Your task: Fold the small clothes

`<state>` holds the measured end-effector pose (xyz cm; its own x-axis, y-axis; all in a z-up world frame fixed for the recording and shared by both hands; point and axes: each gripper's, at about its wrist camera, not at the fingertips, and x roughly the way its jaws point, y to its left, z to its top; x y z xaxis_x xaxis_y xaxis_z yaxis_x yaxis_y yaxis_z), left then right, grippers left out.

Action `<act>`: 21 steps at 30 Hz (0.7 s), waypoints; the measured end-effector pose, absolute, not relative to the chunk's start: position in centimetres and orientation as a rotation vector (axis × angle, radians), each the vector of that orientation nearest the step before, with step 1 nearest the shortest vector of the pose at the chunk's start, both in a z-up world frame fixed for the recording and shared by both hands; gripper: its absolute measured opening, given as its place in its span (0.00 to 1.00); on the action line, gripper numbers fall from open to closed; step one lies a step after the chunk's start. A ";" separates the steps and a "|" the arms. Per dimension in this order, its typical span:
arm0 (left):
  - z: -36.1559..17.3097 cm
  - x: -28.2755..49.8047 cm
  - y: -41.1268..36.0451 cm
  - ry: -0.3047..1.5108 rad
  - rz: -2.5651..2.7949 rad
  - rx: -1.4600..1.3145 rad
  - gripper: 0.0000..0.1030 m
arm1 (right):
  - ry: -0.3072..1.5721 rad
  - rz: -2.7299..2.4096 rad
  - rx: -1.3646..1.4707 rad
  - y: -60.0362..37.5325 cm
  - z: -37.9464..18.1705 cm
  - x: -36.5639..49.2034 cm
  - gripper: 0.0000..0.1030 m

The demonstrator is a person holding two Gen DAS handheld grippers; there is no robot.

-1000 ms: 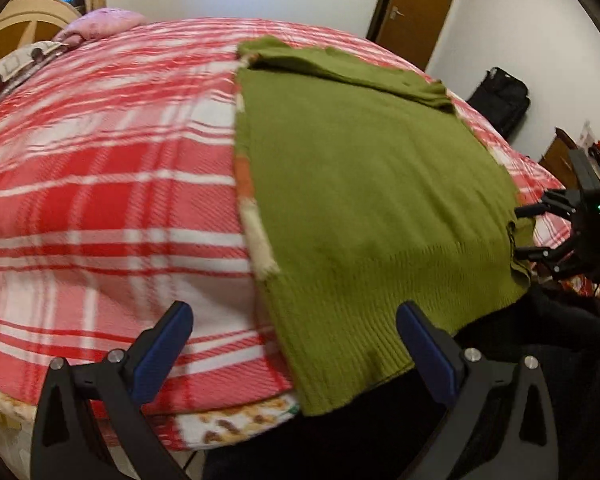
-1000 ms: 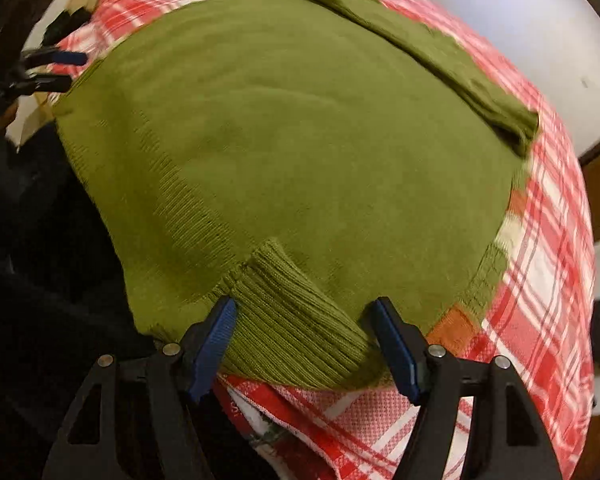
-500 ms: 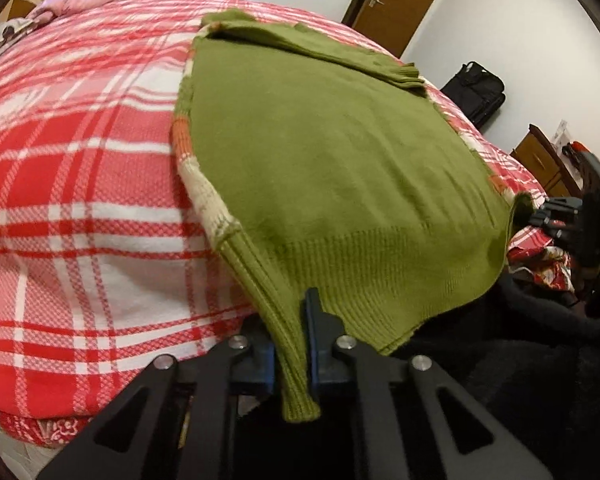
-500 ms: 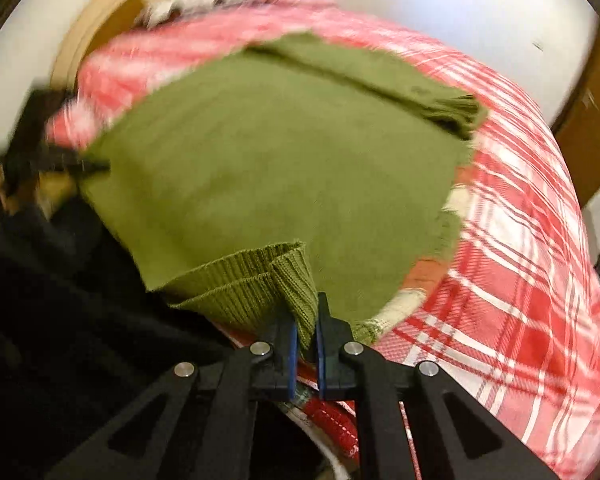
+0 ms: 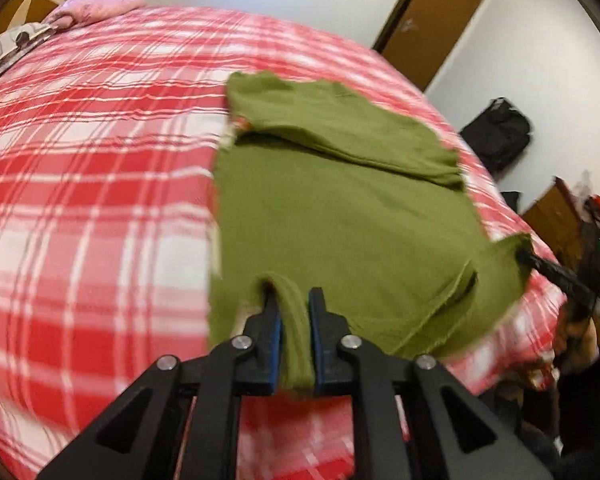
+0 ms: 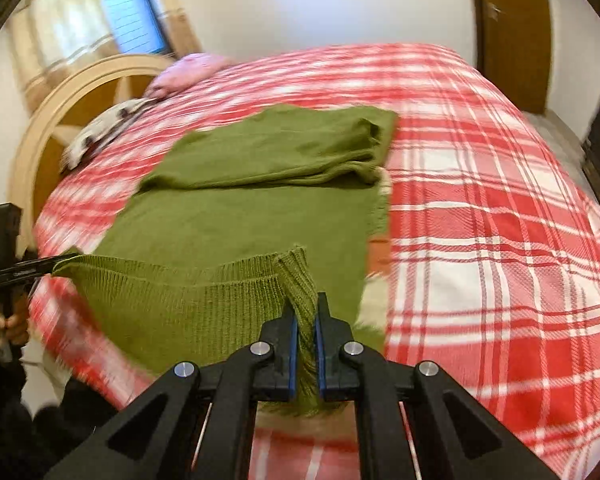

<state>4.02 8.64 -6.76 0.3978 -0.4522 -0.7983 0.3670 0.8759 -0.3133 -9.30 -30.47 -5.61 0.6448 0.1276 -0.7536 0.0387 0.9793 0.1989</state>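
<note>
Two tools [image 5: 294, 312] [image 6: 305, 318] clamped on sweater hem [image 6: 172, 280]

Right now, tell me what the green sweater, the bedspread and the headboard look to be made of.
Green sweater: knitted yarn, likely wool or acrylic, matte; ribbed hem shows clear knit rows.
Bedspread: woven cloth, probably cotton, matte; red and white plaid with visible weave texture.
Headboard: appears pale painted or varnished wood; smooth curved arch with spokes, though blurred.
</note>
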 end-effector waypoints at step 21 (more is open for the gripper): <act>-8.5 5.4 5.3 0.928 -0.702 0.229 0.56 | 0.895 -0.025 0.195 -30.3 -9.1 -8.0 0.06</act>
<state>5.37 5.30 -8.47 0.3990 -0.4542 -0.7966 0.6429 0.7580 -0.1102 -7.98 -30.29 -9.06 0.6263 0.0598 -0.7773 0.1025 0.9821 0.1582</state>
